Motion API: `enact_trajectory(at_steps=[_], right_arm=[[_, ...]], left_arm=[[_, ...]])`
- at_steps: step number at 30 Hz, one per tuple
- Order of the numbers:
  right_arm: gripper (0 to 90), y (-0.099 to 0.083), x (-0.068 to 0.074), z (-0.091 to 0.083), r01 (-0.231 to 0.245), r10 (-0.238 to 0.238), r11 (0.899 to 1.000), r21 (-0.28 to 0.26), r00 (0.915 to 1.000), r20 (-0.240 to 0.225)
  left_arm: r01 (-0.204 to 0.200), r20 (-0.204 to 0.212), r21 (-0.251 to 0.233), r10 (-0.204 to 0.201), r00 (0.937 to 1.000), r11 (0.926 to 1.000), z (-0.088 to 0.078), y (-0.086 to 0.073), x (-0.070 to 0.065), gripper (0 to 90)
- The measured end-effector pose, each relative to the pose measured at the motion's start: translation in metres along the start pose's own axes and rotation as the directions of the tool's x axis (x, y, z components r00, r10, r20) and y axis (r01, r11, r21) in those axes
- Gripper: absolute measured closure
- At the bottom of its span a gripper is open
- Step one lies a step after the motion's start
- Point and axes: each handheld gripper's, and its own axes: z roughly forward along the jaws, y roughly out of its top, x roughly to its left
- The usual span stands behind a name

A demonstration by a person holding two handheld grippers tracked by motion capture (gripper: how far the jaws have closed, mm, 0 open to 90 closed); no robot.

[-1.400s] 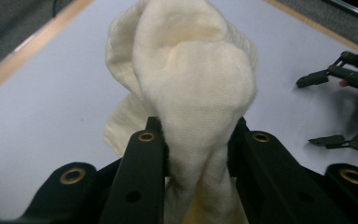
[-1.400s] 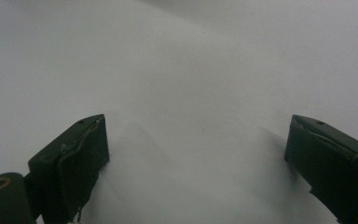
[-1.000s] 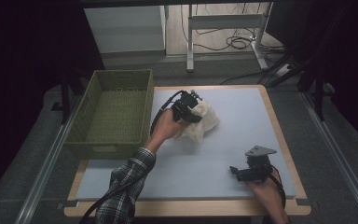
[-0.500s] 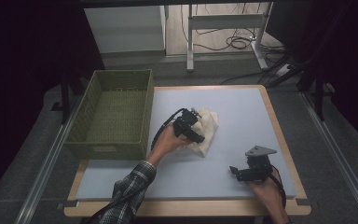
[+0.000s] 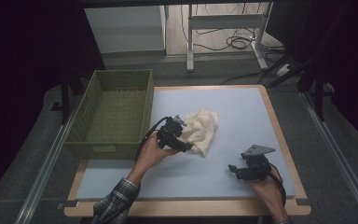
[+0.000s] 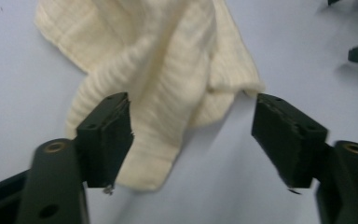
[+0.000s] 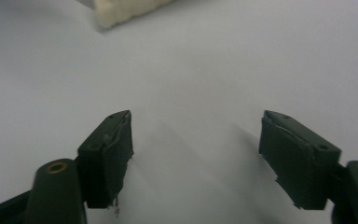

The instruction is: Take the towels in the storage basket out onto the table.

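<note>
- The crumpled cream-coloured knitted cloth [image 5: 202, 130] lies bunched near the middle of the pale blue bench [image 5: 242, 112], a little toward its left edge, just beside the basket's right wall.
- The left tongs [image 6: 192, 135] straddle the cloth's near end, spread apart with the pads off the fabric. They have just been narrowing, probably for a fresh bite on a thicker fold.
- The woven olive-green rectangular basket [image 5: 113, 112] sits along the bench's left edge, handy as a likely drop point.
- The right tongs [image 5: 238, 170] rest near the front right corner, released with nothing between them, also just narrowed, and kept out of the way.
</note>
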Motion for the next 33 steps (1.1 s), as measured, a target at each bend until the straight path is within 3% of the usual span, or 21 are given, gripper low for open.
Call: enact_trajectory(at_steps=[2, 7, 11, 12, 15, 21, 22, 23, 25, 26, 28, 31, 33], right_arm=[[32.4, 0.002, 0.001, 0.0, 0.001, -0.001, 1.0, -0.002, 0.9999, -0.014], [47.2, 0.02, 0.013, 0.015, 0.014, -0.014, 1.0, -0.001, 0.9924, -0.122], [51.4, 0.029, 0.021, 0.027, 0.031, -0.03, 0.999, 0.004, 0.9882, -0.15], [53.0, 0.035, 0.025, 0.034, 0.031, -0.029, 1.0, 0.005, 0.9866, -0.16], [53.1, 0.043, 0.03, 0.044, 0.023, -0.023, 1.0, -0.001, 0.9846, -0.173], [50.7, 0.057, 0.035, 0.062, 0.014, -0.014, 1.0, 0.003, 0.9878, -0.155], [55.3, 0.062, 0.037, 0.068, 0.014, -0.012, 1.0, 0.011, 0.9921, -0.125], [55.3, 0.062, 0.037, 0.068, 0.014, -0.012, 1.0, 0.011, 0.9921, -0.125], [67.1, 0.065, 0.038, 0.071, 0.019, -0.017, 1.0, 0.017, 0.9951, -0.098], [82.0, 0.066, 0.039, 0.073, 0.049, -0.048, 0.999, 0.018, 0.9956, -0.081], [84.8, 0.066, 0.039, 0.072, 0.061, -0.059, 0.998, 0.023, 0.9954, -0.076], [86.4, 0.064, 0.029, 0.059, 0.049, -0.049, 0.999, 0.004, 0.9972, -0.057], [86.3, 0.062, 0.025, 0.053, 0.048, -0.048, 0.999, -0.001, 0.9975, -0.051]], left_arm=[[-0.002, -0.012, -0.003, 0.002, 0.9999, 1.0, 0.001, -0.005, -0.002, 32.6], [0.034, -0.029, -0.03, -0.035, 0.999, 0.999, 0.006, -0.026, -0.003, 47.1], [0.046, -0.048, -0.041, -0.048, 0.9977, 0.9981, 0.007, -0.034, -0.003, 53.8], [0.043, -0.078, -0.044, -0.047, 0.9959, 0.9981, 0.009, -0.039, -0.003, 55.0], [0.043, -0.109, -0.05, -0.048, 0.9928, 0.9978, 0.012, -0.044, -0.002, 55.2], [0.053, -0.147, -0.064, -0.062, 0.9872, 0.9966, 0.019, -0.051, 0.002, 55.1], [0.059, -0.159, -0.064, -0.068, 0.985, 0.9962, 0.022, -0.053, 0.004, 55.1], [0.059, -0.159, -0.064, -0.068, 0.985, 0.9962, 0.022, -0.053, 0.004, 55.2], [0.079, -0.142, -0.082, -0.091, 0.9858, 0.9934, 0.024, -0.054, 0.008, 56.2], [0.08, -0.151, -0.086, -0.093, 0.9841, 0.9931, 0.024, -0.054, 0.008, 60.1], [0.087, -0.152, -0.09, -0.1, 0.9833, 0.9921, 0.025, -0.053, 0.007, 62.3], [0.105, -0.154, -0.104, -0.12, 0.9808, 0.989, 0.027, -0.052, 0.005, 80.0], [0.11, -0.152, -0.103, -0.125, 0.9804, 0.9885, 0.027, -0.052, 0.005, 82.3]])
